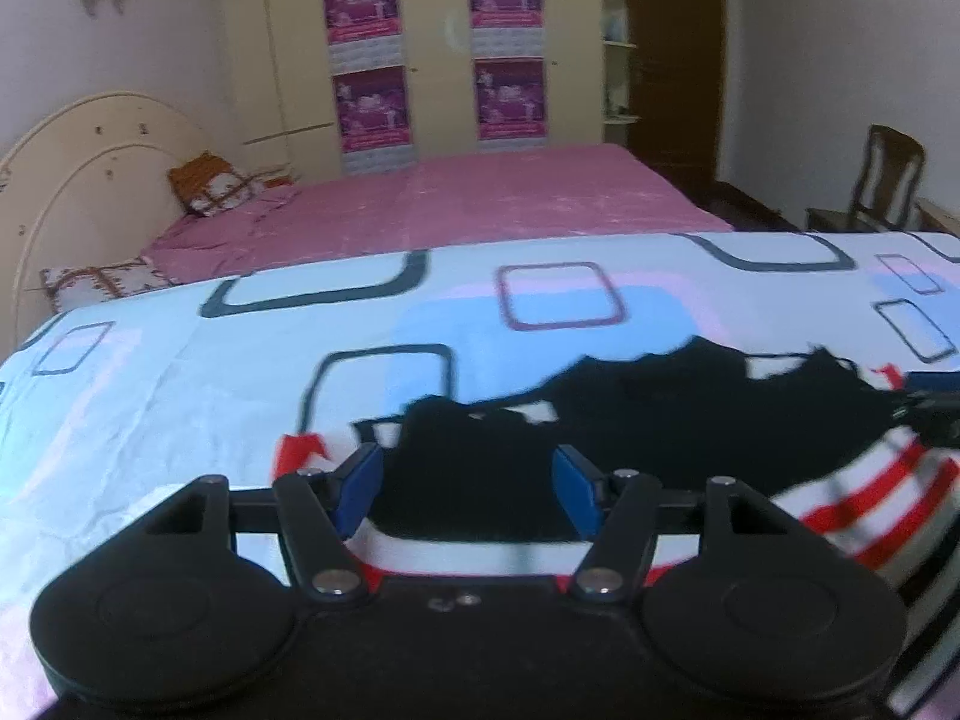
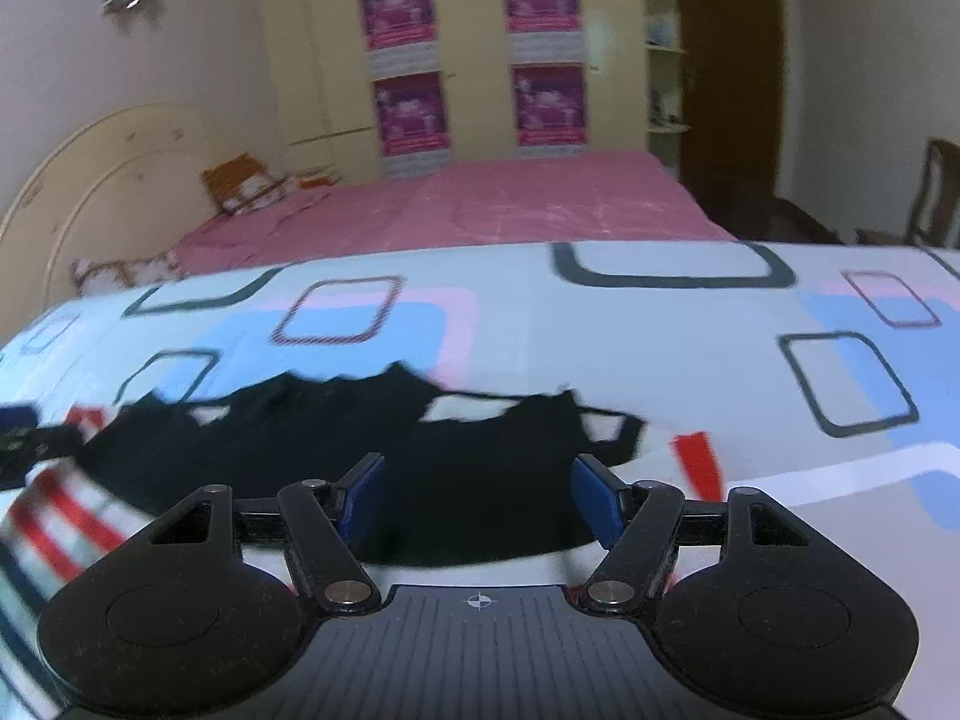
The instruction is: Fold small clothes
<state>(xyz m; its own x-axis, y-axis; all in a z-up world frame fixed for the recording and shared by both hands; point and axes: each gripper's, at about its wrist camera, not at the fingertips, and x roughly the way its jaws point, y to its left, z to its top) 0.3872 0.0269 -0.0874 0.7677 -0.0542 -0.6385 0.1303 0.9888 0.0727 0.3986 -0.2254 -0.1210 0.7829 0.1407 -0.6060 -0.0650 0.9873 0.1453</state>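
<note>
A small garment, black on top with red, white and dark stripes below [image 1: 660, 420] [image 2: 336, 426], lies spread on a white bedsheet printed with blue and pink squares [image 1: 180, 396] [image 2: 660, 336]. My left gripper [image 1: 468, 492] hangs open just above the garment's left part, its blue pads apart with nothing pinched between them. My right gripper [image 2: 477, 501] is open too, over the black cloth near the garment's right end. The right gripper's tip [image 1: 933, 414] shows at the right edge of the left wrist view.
Behind the printed sheet lies a pink bed [image 1: 480, 198] with patterned pillows [image 1: 210, 186] and a cream headboard [image 1: 78, 168]. A cream wardrobe with purple posters [image 1: 438, 48] stands at the back. A wooden chair [image 1: 882, 180] stands at the right.
</note>
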